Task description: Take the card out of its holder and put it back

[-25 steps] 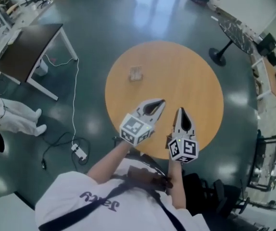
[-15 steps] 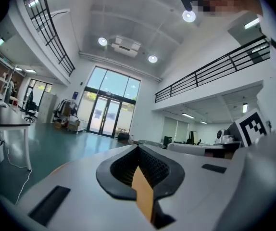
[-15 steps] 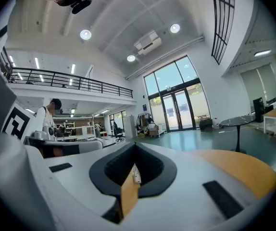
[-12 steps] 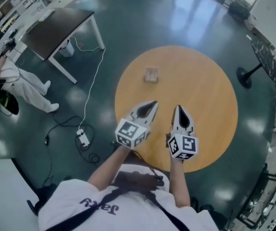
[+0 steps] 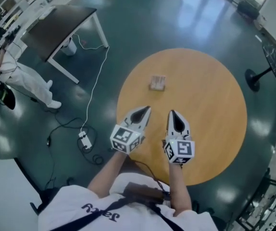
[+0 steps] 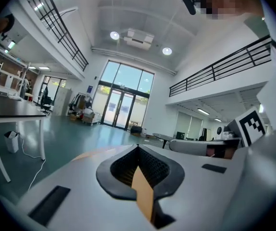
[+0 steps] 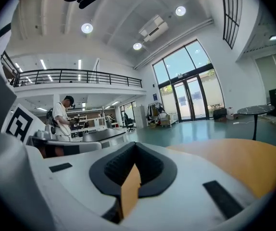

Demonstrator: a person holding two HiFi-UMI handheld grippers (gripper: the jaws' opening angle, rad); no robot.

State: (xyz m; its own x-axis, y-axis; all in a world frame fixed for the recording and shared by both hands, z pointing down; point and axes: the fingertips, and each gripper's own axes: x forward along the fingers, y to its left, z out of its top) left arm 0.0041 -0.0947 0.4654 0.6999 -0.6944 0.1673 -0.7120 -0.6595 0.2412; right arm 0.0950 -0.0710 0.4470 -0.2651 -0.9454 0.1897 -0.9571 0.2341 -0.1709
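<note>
The card holder (image 5: 157, 82), a small pale stand with a card in it, sits on the round orange table (image 5: 210, 100) towards its far left. My left gripper (image 5: 146, 108) hovers over the table's near part, short of the holder, jaws closed to a point with nothing between them. Beside it on the right, my right gripper (image 5: 170, 112) is also shut and empty. The left gripper view shows the closed tip (image 6: 138, 147) pointing out across the hall. In the right gripper view the tip (image 7: 135, 145) is closed too, with the table (image 7: 234, 162) to its right. Neither gripper view shows the holder.
A dark desk (image 5: 56, 30) stands on the floor at the far left, with a white cable and a power strip (image 5: 84, 139) below it. A person in white (image 5: 18, 76) is at the left edge. A black stand base (image 5: 256, 78) is right of the table.
Both grippers have come down and back towards the table's near edge, staying shut and side by side. The head camera has shifted, so the table and holder sit further right in the picture.
</note>
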